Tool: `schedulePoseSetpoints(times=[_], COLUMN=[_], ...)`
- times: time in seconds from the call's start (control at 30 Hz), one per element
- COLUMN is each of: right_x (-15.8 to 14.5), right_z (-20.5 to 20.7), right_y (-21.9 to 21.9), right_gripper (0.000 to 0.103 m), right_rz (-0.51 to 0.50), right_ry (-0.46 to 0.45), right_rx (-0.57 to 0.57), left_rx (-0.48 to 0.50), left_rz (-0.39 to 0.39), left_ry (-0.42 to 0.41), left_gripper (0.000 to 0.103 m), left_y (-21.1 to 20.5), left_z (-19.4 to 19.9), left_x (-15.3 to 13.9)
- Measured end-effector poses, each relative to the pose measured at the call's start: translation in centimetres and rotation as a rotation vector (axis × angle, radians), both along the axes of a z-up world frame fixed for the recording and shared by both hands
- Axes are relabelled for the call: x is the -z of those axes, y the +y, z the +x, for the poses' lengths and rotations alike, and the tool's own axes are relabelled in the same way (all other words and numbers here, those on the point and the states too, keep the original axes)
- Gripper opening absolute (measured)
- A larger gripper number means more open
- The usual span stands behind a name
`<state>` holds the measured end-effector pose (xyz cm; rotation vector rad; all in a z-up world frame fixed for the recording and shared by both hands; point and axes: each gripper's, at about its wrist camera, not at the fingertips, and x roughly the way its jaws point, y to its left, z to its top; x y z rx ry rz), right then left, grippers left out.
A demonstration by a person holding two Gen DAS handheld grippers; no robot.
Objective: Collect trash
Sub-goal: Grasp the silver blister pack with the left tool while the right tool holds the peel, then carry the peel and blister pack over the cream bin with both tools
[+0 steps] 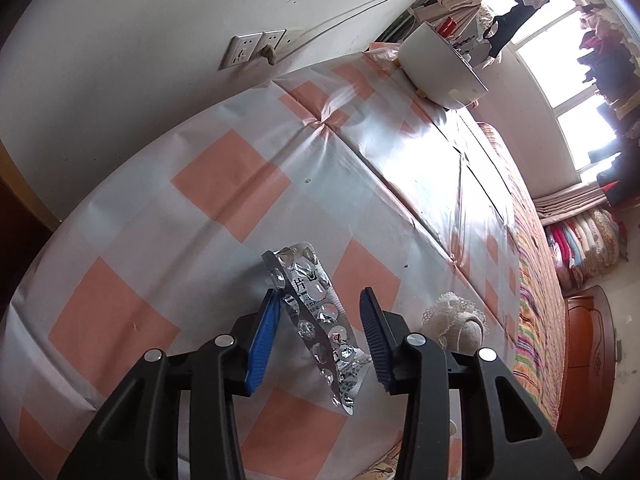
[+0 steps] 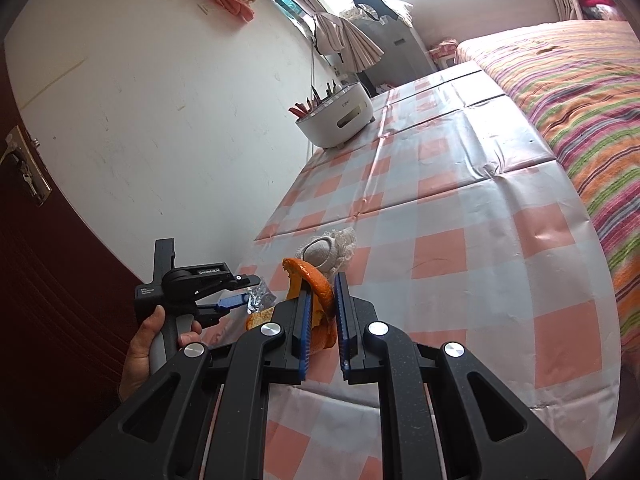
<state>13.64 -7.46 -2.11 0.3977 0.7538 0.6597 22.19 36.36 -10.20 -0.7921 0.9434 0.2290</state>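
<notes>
Across the checked pink-and-grey tablecloth (image 2: 472, 216), which covers a long table set against the wall with a striped bedspread (image 2: 580, 92) along its far right side, only a few things lie about, so each gripper has clear room to work. White bowl-shaped holder (image 2: 340, 120) stands at the far end by the wall, full of sticks or utensils and well apart from the work; probably it belongs there and is not trash. Lace-trimmed sock ball (image 2: 330, 252) sits on the cloth just beyond the right gripper, untouched. Right gripper (image 2: 322, 300) is pressed together on a curl of orange peel (image 2: 316, 284), held clear of the cloth, a second piece of peel (image 2: 260, 318) showing just to its left; my reading is that this piece is already collected and is being kept up until there is somewhere to drop it. No bin is in view. Left gripper (image 1: 318, 320), with a person's hand (image 2: 148, 344) round its grip, is at the near left edge of the table, angled down. Its jaws straddle a spent foil blister pack (image 1: 320, 316): the left pad looks to touch the foil, the right stands off it. So the pack is bracketed but not yet pinched, apparently to be taken by its thin edge.
</notes>
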Motion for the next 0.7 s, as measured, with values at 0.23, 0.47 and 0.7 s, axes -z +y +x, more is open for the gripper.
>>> schedulePoseSetpoints(times=[0.23,0.47,0.7], right_x=[-0.3,-0.4,-1.1], right_z=[-0.2,-0.4,-0.9], right_y=[-0.2,-0.7,-1.7], right_gripper=[0.01,0.01,0.01], right_rz=[0.012,0.013,0.01], right_ry=[-0.007,-0.013,-0.039], right_rx=[0.003,0.021,0.053], left_rx=[0.06,0.1,0.14], left_rz=[0.029,0.086,0.113], left_ry=[0.019,-0.009,-0.065], left_gripper=[0.019,0.004,0.004], left_y=[-0.9,-1.9,-3.5], left_z=[0.5,0.6,-0.1], left_x=[0.2,-0.4,-2.0])
